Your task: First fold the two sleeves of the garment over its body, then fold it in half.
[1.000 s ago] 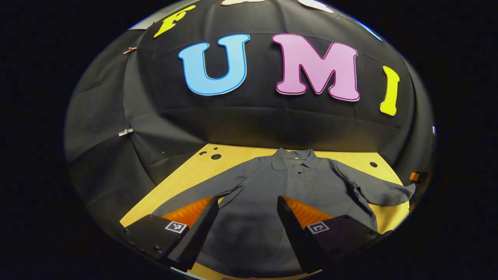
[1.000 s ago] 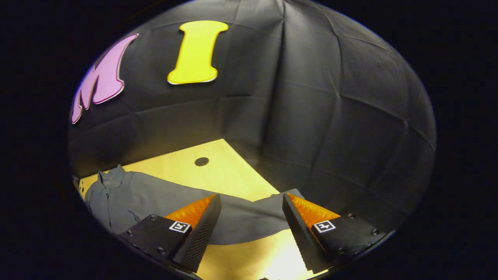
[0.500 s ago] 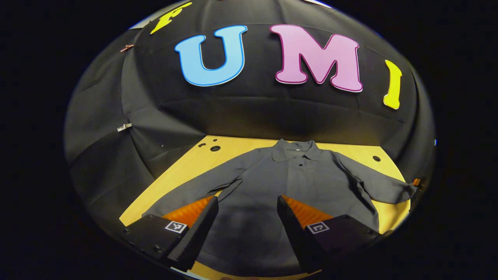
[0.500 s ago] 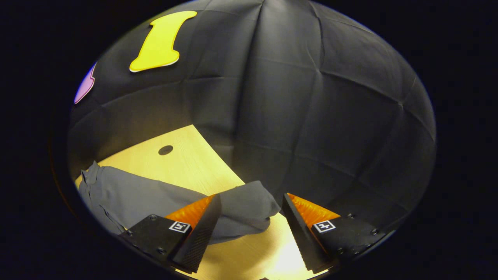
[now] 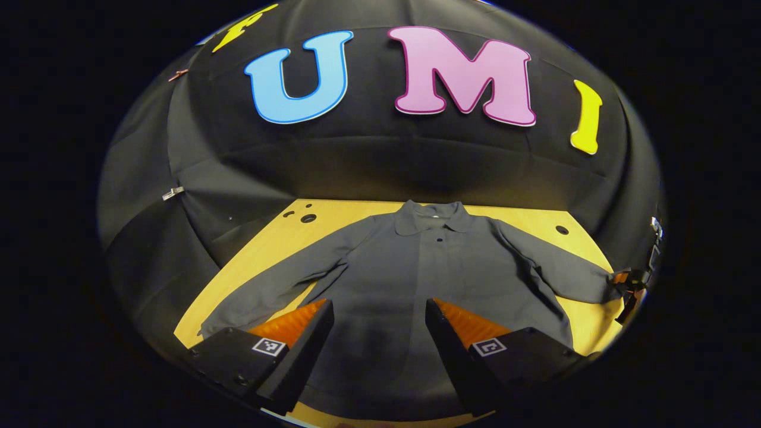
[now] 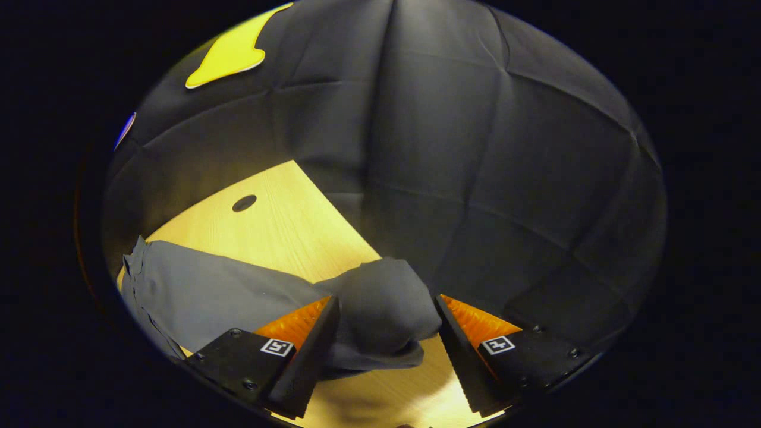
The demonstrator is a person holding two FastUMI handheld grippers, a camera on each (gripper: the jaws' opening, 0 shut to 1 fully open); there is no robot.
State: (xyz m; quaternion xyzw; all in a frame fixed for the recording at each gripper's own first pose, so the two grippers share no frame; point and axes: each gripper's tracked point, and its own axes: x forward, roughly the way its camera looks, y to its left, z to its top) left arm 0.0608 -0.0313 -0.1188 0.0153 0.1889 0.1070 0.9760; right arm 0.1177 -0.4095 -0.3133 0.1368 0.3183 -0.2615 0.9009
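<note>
On the wooden table (image 5: 267,244) a dark grey garment (image 5: 428,279) lies flat, front up, collar toward the booth's black cloth wall, both sleeves spread out to the sides and not yet folded.

The left gripper view takes in the whole garment: the collar (image 5: 431,215), a button below it, the left sleeve (image 5: 279,285) running toward the table's near corner, and the right sleeve (image 5: 565,273) reaching the far edge, where the other tool shows small at its cuff. The left tongs (image 5: 377,342) hang above the lower body of the garment, their jaws wide apart and holding nothing.

The right gripper view gives the close look at that cuff (image 6: 380,309): it is bunched up and sits between the fingers of the right tongs (image 6: 386,351), whose jaws stand apart around it; whether either finger touches the cloth cannot be told. A round hole (image 6: 244,203) in the table lies beyond.

Each gripper carries small square black-and-white markers; no readable writing shows on them.
</note>
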